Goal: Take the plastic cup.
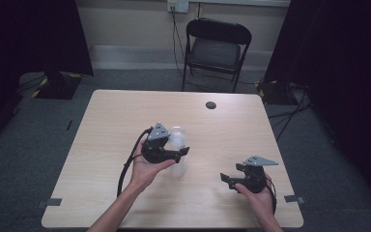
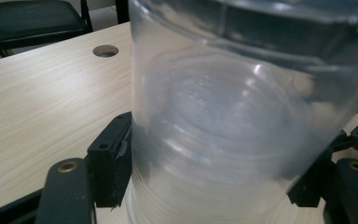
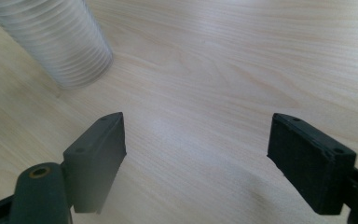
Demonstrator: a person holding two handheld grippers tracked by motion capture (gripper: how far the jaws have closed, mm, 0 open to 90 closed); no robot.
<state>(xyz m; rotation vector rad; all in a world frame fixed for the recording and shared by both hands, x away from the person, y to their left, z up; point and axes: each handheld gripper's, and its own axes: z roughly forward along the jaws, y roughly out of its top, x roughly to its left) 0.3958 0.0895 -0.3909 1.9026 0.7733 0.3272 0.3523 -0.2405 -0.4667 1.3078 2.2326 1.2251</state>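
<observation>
Both tongs low over table: left tongs [image 1: 179, 153] clamping clear cup [image 2: 242, 121], right tongs [image 1: 228, 180] agape.

Black folding chair [image 1: 216, 50] on grey carpet [image 1: 38, 140], seemingly dark curtains [image 1: 348, 58] beside

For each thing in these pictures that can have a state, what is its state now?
Stack of clear plastic cups: upright on the table, clamped low down.
Left gripper: fingers pressed on the stack.
Right gripper: open, nothing between its fingers, over bare table.
Folding chair: unfolded, unoccupied.
</observation>
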